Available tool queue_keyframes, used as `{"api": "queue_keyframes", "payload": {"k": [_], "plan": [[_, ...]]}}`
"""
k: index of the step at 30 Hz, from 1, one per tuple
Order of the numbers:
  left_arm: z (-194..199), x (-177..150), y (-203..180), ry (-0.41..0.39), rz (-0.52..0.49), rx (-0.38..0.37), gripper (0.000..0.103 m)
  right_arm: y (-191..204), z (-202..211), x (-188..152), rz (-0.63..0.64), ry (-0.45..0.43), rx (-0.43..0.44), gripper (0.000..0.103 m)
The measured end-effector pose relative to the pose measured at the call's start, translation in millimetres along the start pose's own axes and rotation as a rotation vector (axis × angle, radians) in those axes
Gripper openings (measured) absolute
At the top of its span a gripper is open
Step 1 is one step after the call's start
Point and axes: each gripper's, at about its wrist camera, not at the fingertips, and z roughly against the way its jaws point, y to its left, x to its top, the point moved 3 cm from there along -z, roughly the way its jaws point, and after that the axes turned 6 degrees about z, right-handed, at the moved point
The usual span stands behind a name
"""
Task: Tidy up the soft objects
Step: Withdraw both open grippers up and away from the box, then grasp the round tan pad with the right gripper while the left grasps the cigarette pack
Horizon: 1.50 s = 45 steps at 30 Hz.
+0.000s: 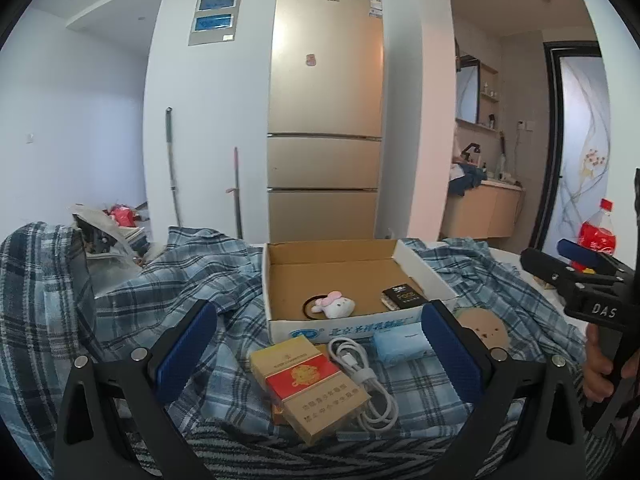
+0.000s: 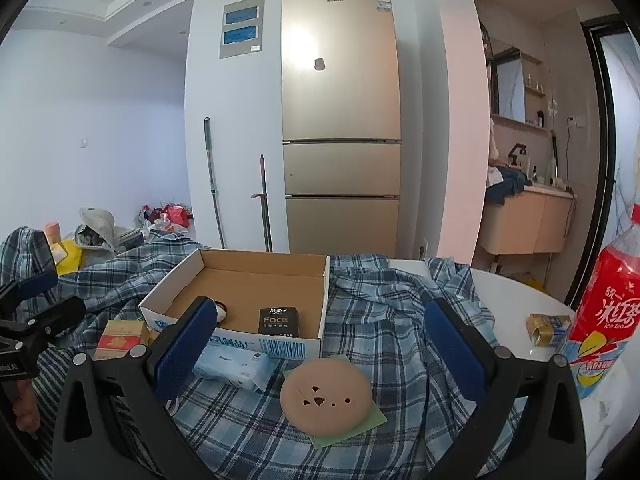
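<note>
The open cardboard box (image 1: 416, 270) lay on the plaid cloth (image 2: 372, 312) and held a small plush toy (image 1: 335, 305) and a black tissue pack (image 2: 279, 321) marked "Face". A blue wipes pack (image 2: 234, 365) lay just before the box, a red "Ice Tea" bottle (image 2: 604, 300) stood at right. The left tool (image 1: 318, 354) and the right tool (image 2: 320, 354) were both spread apart, holding nothing.

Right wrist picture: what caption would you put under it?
Open right gripper hovers over a tan puff on plaid cloth, cardboard box behind.
</note>
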Motion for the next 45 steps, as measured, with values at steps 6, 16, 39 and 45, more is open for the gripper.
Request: {"api": "queue_keyframes", "payload": {"k": [6, 16, 39, 45], "plan": [[-4, -1, 1, 0.015, 0.001, 0.008, 0.103, 2, -6, -2, 0.005, 0.036, -0.004, 0.103], [-32, -13, 7, 0.206, 0.037, -0.018, 0.103, -12, -29, -7, -0.031, 0.183, 0.021, 0.103], [-73, -38, 7, 0.431, 0.044, -0.003, 0.103, 3, -89, -58, 0.035, 0.591, 0.118, 0.093], [-78, -41, 5, 0.464, 0.038, -0.008, 0.103, 1, -100, -67, 0.017, 0.661, 0.122, 0.088]]}}
